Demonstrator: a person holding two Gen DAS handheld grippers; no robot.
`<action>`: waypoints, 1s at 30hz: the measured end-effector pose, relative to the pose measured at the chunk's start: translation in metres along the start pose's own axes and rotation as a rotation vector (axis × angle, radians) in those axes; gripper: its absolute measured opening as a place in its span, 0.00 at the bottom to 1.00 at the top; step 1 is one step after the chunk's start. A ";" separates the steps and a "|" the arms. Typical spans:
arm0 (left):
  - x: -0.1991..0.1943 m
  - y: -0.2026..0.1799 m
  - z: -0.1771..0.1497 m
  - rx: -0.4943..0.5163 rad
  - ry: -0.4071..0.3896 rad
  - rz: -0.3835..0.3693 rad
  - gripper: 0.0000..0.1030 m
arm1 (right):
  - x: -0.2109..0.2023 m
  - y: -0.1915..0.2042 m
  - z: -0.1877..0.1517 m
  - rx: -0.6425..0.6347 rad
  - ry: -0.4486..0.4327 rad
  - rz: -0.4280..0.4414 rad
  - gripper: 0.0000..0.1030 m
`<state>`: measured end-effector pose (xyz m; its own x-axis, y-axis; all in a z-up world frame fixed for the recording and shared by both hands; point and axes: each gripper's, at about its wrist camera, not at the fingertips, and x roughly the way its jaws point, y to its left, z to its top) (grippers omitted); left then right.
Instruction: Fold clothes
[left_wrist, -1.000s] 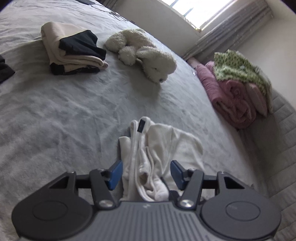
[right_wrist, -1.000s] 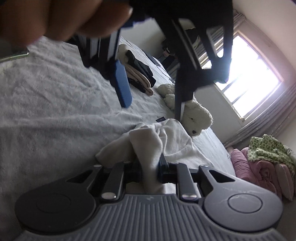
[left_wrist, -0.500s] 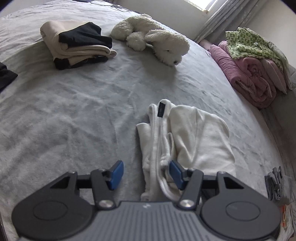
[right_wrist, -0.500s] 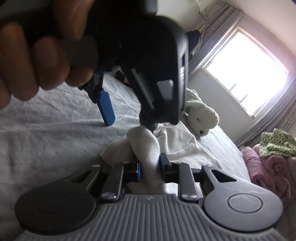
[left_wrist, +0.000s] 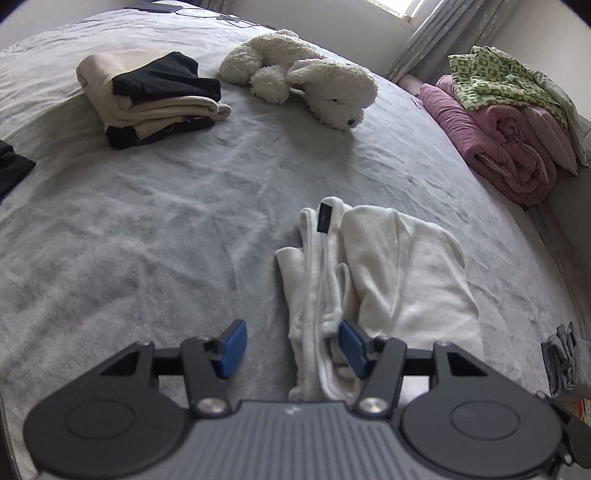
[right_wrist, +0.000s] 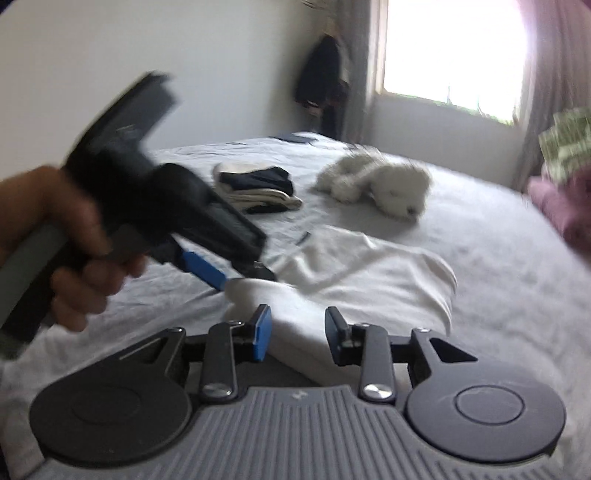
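My right wrist view is smeared by motion: the plush dog (right_wrist: 373, 186), the folded stack (right_wrist: 258, 190) and the green patterned cloth (right_wrist: 565, 151), cut off at the right edge, all lose their detail. My left hand (right_wrist: 64, 240) and the left gripper (right_wrist: 240, 275) it carries are blurred too, its far fingertip lost against the white garment (right_wrist: 369, 273). In my left wrist view the garment's near end runs under my gripper's body, a black cloth (left_wrist: 13, 166) is clipped at the left edge, and a small grey object (left_wrist: 565, 360) at the right edge is too small to identify.

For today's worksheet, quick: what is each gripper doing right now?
Left gripper: open, white garment between its jaws, not gripped.
Right gripper: just been opening, garment between jaws, released.
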<state>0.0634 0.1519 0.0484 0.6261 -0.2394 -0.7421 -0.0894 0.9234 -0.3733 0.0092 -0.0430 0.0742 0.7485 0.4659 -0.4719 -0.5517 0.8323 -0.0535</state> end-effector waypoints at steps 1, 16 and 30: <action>0.000 0.000 0.000 -0.002 -0.003 -0.001 0.56 | 0.004 0.001 0.000 -0.003 0.010 0.002 0.34; -0.027 -0.011 0.005 0.043 -0.107 -0.075 0.53 | 0.034 0.013 -0.010 0.065 0.078 -0.003 0.33; -0.007 -0.036 -0.017 0.250 -0.042 -0.025 0.44 | 0.037 0.001 -0.012 0.119 0.060 0.035 0.33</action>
<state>0.0495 0.1149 0.0574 0.6580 -0.2556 -0.7083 0.1177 0.9640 -0.2386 0.0321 -0.0289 0.0457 0.7041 0.4799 -0.5234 -0.5274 0.8470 0.0671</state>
